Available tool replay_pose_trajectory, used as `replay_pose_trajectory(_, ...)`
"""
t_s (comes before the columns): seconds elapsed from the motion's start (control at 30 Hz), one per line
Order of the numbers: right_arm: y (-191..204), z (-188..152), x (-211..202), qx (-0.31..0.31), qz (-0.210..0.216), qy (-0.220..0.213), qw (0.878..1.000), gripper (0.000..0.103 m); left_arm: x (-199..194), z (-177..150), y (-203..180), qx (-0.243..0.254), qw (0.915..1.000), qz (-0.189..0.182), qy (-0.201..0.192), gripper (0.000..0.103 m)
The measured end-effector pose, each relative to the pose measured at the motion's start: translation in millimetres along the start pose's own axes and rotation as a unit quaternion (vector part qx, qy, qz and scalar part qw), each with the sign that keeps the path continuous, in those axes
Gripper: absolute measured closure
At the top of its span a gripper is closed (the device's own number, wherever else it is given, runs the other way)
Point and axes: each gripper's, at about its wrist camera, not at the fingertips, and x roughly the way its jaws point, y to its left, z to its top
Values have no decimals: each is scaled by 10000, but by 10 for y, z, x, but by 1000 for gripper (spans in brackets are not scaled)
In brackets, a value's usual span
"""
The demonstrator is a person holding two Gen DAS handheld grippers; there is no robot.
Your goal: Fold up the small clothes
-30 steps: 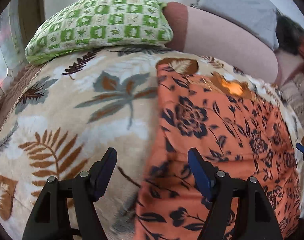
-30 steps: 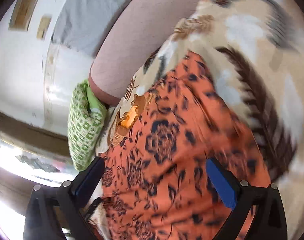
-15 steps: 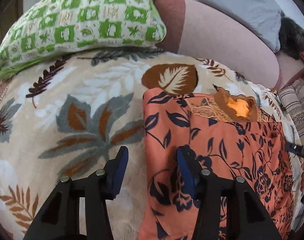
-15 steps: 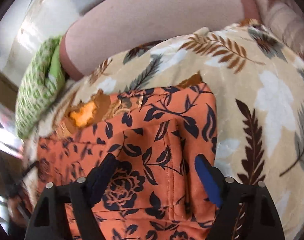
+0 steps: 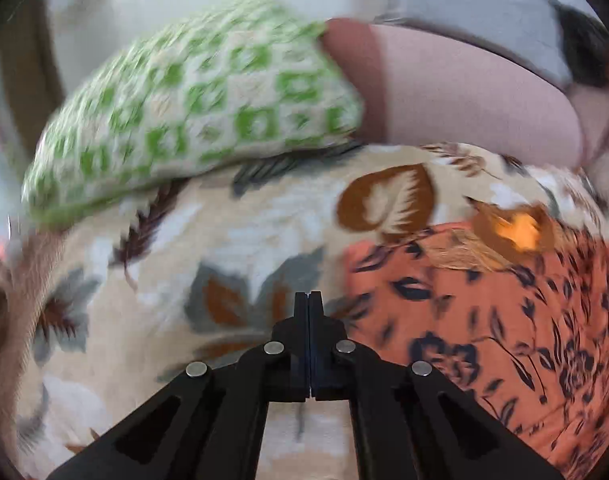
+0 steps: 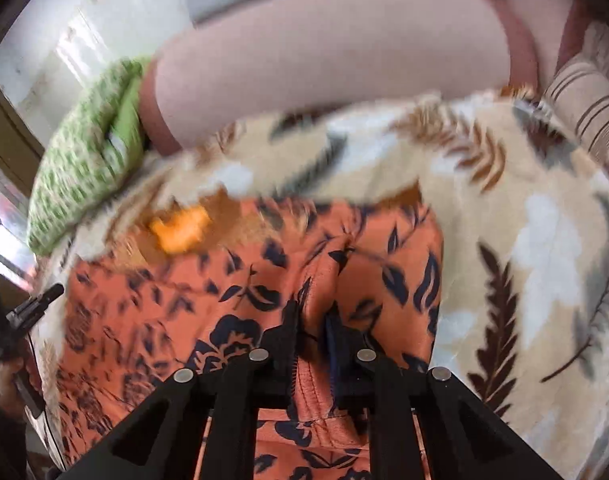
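An orange garment with dark flowers point(image 5: 484, 320) lies flat on a leaf-print blanket point(image 5: 144, 280). My left gripper point(image 5: 309, 300) is just left of the garment's left edge, over bare blanket. Its jaws are closing fully together and no cloth shows between them. In the right wrist view my right gripper point(image 6: 314, 320) is closing on the same garment point(image 6: 184, 300) near its far right corner. A raised ridge of orange fabric is pinched between its fingers. The left gripper's tip point(image 6: 28, 312) shows small at the garment's left side.
A green checked pillow point(image 5: 192, 112) and a long pink bolster point(image 5: 464, 92) lie along the blanket's far side. A striped cloth point(image 6: 584, 108) sits at the far right. Blanket point(image 6: 524, 240) spreads to the right of the garment. A hand point(image 6: 8, 384) holds the left tool.
Both grippers went from wide open to shut. The left moved towards the garment's far end and its edge slipped to the right of the jaws. The right rolled upright and pinched up a fabric ridge.
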Motion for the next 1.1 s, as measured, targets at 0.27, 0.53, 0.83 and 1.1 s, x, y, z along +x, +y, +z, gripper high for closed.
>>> replay_pose_trajectory(0.27,-301,-283,234,471,99,425,9979,64,-42,-108,5,-42,9961,-866,173,52)
replay_pose_trajectory(0.53,-172,-273,208,316,266,415,9983,37,332,74,-309,292,9934,-817,746,96)
replay_pose_trajectory(0.83,-225,-258,382,97,-190,560,9982,80,435,-14,-73,388,9977,-329,443,95)
replay_pose_trajectory(1.1,-123,-203,-33,4,-75,-113,9999,37,193,-55,415,-725,9966,-370,121,89)
